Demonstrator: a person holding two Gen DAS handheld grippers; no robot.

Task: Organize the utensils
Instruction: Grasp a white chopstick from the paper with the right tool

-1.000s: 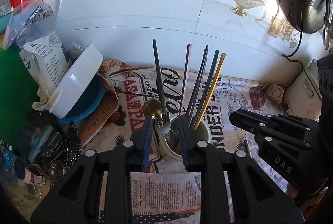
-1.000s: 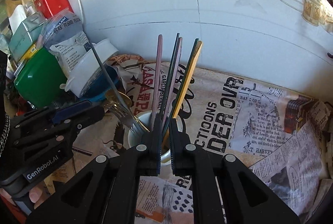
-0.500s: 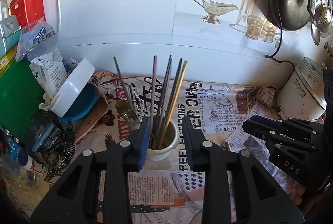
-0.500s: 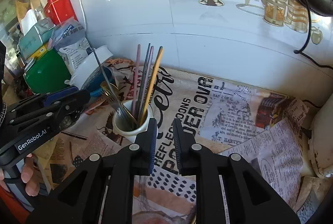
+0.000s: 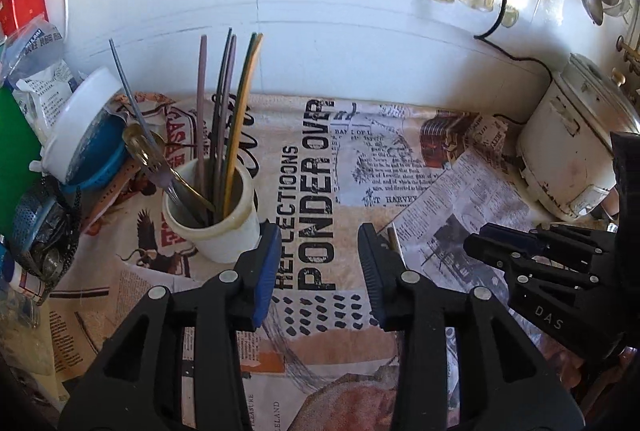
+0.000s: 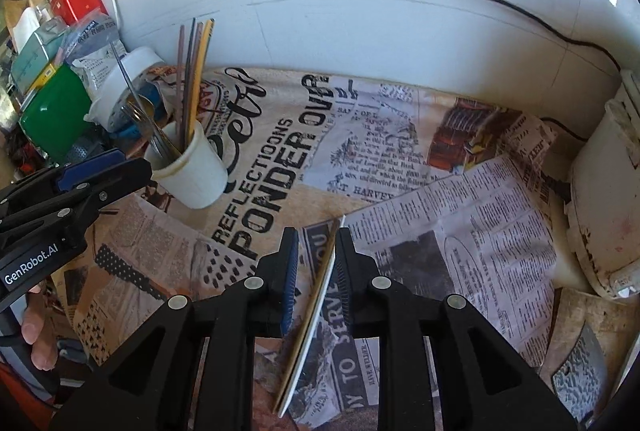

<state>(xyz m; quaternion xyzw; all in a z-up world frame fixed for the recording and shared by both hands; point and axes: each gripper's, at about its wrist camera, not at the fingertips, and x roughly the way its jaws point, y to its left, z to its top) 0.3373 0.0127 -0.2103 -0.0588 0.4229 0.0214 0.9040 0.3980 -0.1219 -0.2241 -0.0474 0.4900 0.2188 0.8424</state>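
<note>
A white cup [image 5: 212, 219] [image 6: 192, 171] stands on the newspaper-print cloth and holds several coloured chopsticks [image 5: 230, 111], a fork and a gold spoon. My left gripper [image 5: 320, 263] hovers to the right of the cup; its jaws are opening and nothing is between them. In the right wrist view it [image 6: 132, 167] sits beside the cup. A pale pair of chopsticks [image 6: 312, 311] lies on the cloth. My right gripper [image 6: 318, 251] is low over it, jaws slightly apart, the pair between them close to the right finger. The right gripper [image 5: 520, 255] also shows in the left wrist view.
A worn white rice cooker [image 5: 576, 159] [image 6: 600, 191] stands at the right with a black cord [image 6: 532, 19] along the tiled wall. A white bowl in a blue strainer [image 5: 80, 139], bags and a green box [image 6: 52, 111] crowd the left. A metal blade [image 6: 580, 371] lies at the front right.
Both grippers have pulled back and to the right, away from the cup they stood at. The left jaws have widened. The right jaws have parted slightly and now straddle the lying chopsticks.
</note>
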